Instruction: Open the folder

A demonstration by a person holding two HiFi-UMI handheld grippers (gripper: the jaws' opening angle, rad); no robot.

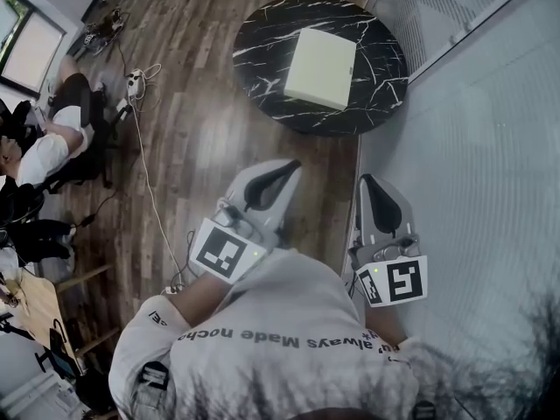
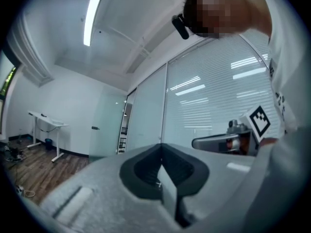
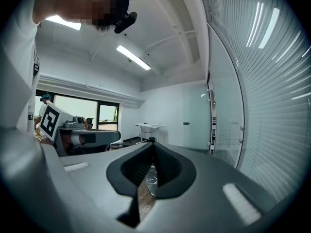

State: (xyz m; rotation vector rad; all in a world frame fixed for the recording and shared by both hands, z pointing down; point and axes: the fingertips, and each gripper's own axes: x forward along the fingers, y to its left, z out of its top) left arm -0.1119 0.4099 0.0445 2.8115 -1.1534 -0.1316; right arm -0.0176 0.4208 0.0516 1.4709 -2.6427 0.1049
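Observation:
A pale yellow-green folder (image 1: 321,66) lies closed and flat on a round black marble table (image 1: 262,42), seen ahead in the head view. Both grippers are held level, well short of the table and apart from the folder. My left gripper (image 1: 292,164) is shut, its tips meeting (image 2: 161,147) with nothing between them. My right gripper (image 1: 366,180) is also shut and empty (image 3: 152,142). A strip of the marble table (image 3: 151,176) shows through the gap below its jaws. Each gripper shows in the other's view: the right gripper (image 2: 223,142) and the left gripper (image 3: 90,137).
A glass wall with blinds (image 1: 472,147) runs along the right, close beside the right gripper. The floor is dark wood (image 1: 192,129), with a white cable and a power strip (image 1: 135,83) on it. A person sits in a chair (image 1: 52,143) at far left.

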